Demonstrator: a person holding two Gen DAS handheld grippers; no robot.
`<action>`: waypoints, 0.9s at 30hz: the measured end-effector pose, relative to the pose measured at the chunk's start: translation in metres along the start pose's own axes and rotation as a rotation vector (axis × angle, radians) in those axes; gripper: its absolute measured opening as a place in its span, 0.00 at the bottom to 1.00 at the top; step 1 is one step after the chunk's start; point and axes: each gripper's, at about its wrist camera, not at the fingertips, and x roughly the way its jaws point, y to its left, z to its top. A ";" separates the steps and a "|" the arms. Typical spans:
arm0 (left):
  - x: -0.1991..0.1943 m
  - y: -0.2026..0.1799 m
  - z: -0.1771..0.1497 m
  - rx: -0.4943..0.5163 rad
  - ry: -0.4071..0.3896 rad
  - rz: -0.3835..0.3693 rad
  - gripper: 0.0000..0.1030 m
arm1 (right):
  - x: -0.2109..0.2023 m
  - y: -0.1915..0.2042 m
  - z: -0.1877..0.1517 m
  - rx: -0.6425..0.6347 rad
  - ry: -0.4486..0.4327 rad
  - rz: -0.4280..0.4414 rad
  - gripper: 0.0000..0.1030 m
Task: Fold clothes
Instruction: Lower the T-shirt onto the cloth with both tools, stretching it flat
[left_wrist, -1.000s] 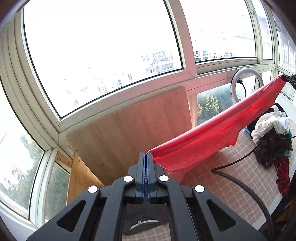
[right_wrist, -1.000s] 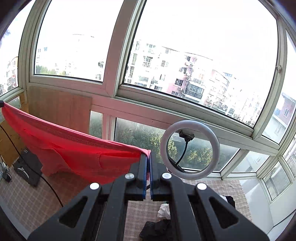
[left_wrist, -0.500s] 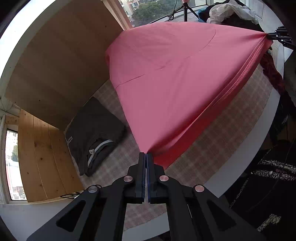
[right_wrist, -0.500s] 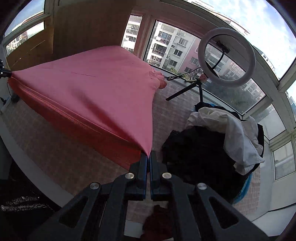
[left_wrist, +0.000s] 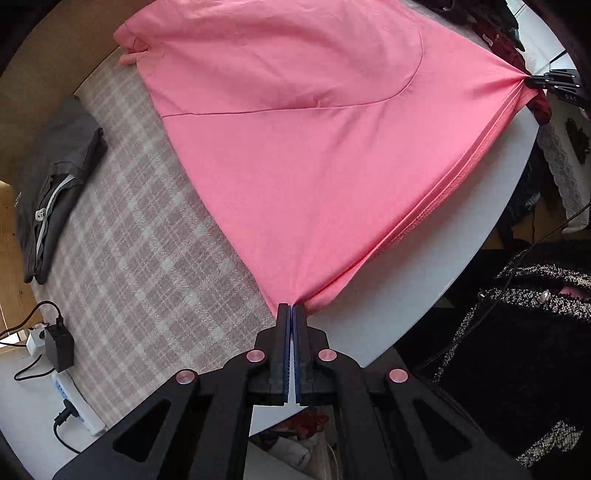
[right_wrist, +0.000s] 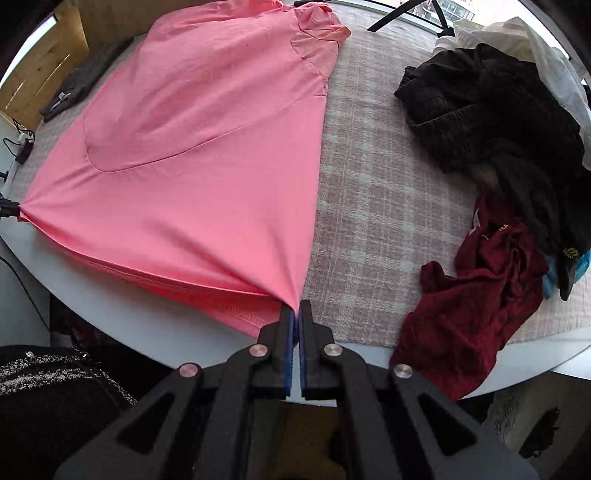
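While the pink shirt (left_wrist: 295, 155) was up in the air in front of the window a moment ago, it now lies spread out on the desk (left_wrist: 424, 288), on top of the checked cloth (left_wrist: 147, 258). Both tools have come down low with it. The left tool (left_wrist: 291, 308) is clenched on one bottom corner of the shirt, and the right tool (right_wrist: 297, 308) is clenched on the other bottom corner. The hem between them is pulled tight along the near edge of the desk.

That looks like the laying-flat step is nearly done, so the folding can start next. The shirt looks smooth, with only small wrinkles near the corners.

Some things are hard to see. The far sleeves are bunched up, and one sits at the edge of the view. In the right view, a pile of dark clothes (right_wrist: 491, 110) and a dark red garment (right_wrist: 472, 295) lie beside the shirt, well apart from it, but I cannot tell what each one is. A folded grey garment (left_wrist: 55, 184) lies on the other side. The person is only a bit of dark speckled sleeve (left_wrist: 517, 295).
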 end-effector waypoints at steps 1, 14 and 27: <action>-0.003 0.001 0.001 -0.005 -0.007 -0.001 0.01 | -0.004 -0.003 0.001 0.003 -0.009 -0.010 0.02; -0.016 -0.011 0.005 0.022 -0.001 0.018 0.01 | -0.017 -0.010 0.005 -0.039 -0.014 -0.044 0.02; 0.033 -0.003 0.001 -0.092 0.003 -0.042 0.17 | 0.003 -0.010 0.006 -0.072 0.018 -0.031 0.02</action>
